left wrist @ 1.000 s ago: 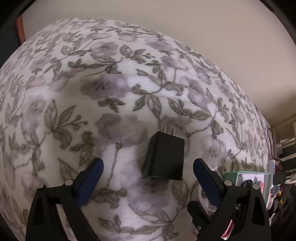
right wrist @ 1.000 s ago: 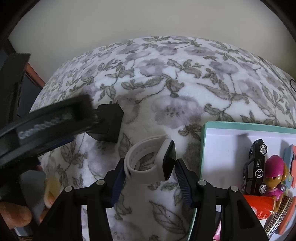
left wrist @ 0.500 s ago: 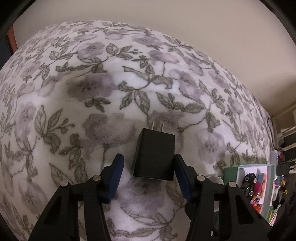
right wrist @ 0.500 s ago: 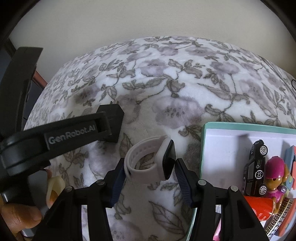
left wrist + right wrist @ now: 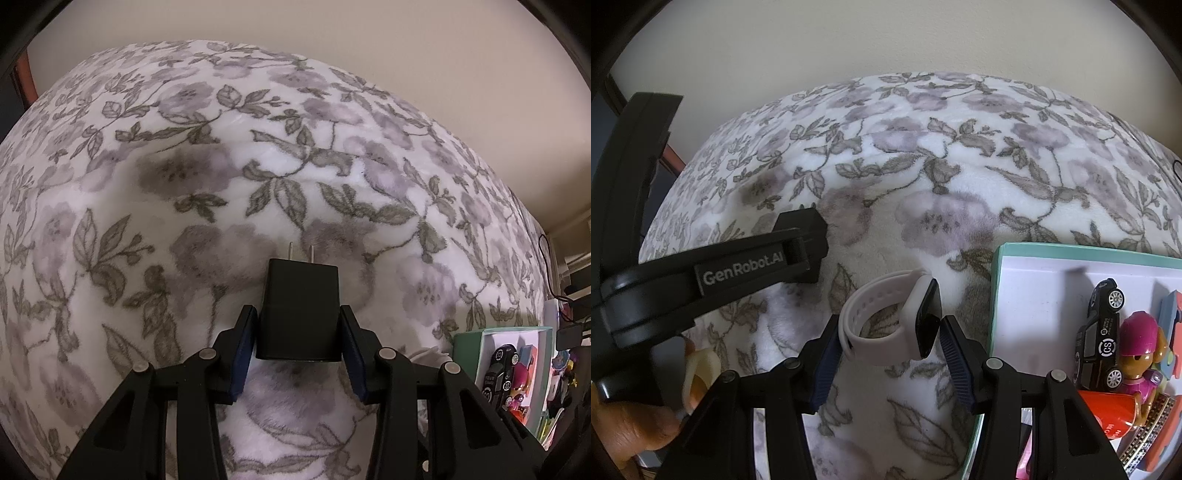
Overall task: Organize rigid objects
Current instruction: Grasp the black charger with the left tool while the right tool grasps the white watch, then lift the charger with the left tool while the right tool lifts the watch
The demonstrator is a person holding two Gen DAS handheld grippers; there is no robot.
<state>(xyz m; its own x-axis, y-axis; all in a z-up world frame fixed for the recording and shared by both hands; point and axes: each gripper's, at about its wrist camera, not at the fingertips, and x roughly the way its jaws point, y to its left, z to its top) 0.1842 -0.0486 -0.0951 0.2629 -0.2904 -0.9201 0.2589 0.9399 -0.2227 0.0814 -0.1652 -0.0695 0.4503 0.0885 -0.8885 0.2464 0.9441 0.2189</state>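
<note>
A black plug-in charger point(image 5: 298, 314) with two metal prongs lies on the floral blanket point(image 5: 221, 166). My left gripper point(image 5: 298, 332) is shut on the charger's sides. In the right wrist view the left gripper point(image 5: 798, 243) shows at left with the charger point(image 5: 803, 221) partly hidden behind it. A white smartwatch point(image 5: 894, 321) with a black face lies on the blanket, and my right gripper point(image 5: 886, 339) is shut on it, pads against its strap and face.
A teal-rimmed white box point(image 5: 1027, 295) at the right holds a black toy car point(image 5: 1100, 332), a pink-hatted figure point(image 5: 1141, 354), a red piece and other toys. It also shows in the left wrist view point(image 5: 476, 339). A beige wall rises behind the blanket.
My left gripper has moved in around the charger and closed from wide open onto its sides. My right gripper and the watch have stayed still.
</note>
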